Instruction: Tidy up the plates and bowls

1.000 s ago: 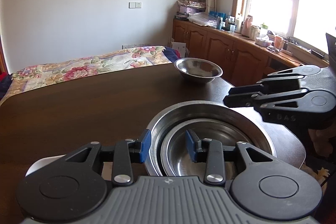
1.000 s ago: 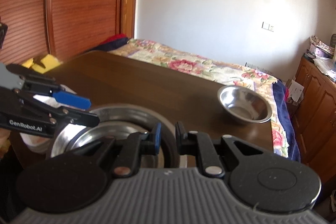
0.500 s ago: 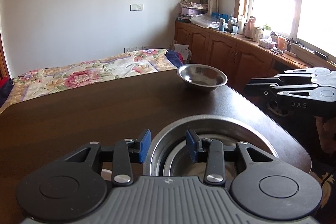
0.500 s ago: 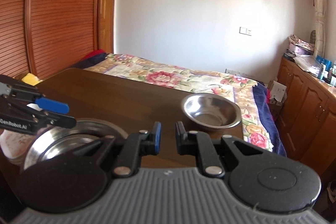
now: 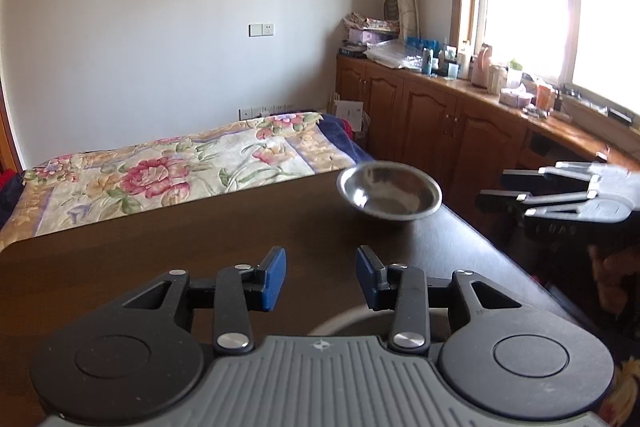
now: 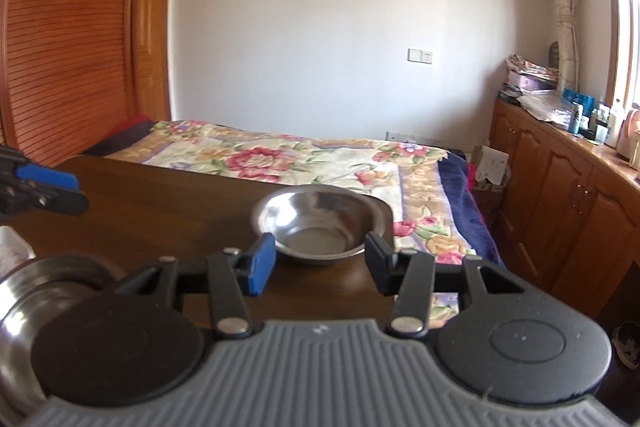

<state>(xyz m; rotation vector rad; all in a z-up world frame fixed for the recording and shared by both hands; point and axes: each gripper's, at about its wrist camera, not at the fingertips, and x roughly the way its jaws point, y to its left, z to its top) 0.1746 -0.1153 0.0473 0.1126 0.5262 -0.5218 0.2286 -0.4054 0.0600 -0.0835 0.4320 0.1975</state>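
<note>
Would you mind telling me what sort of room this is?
Most likely a bedroom: a bed with a floral quilt, a louvred wooden wardrobe door, and wooden cabinets under the window.

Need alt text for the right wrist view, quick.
The open right gripper frames a lone steel bowl near the far corner of a dark wooden table. Stacked steel bowls sit lower left; the left gripper shows at the left edge.

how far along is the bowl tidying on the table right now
Partly done. Nested steel bowls already sit stacked at the near left of the dark wooden table. Nothing is in hand: the left gripper and right gripper are both open and empty. Left to do: the single shallow steel bowl at the far edge, which the right gripper faces.
</note>
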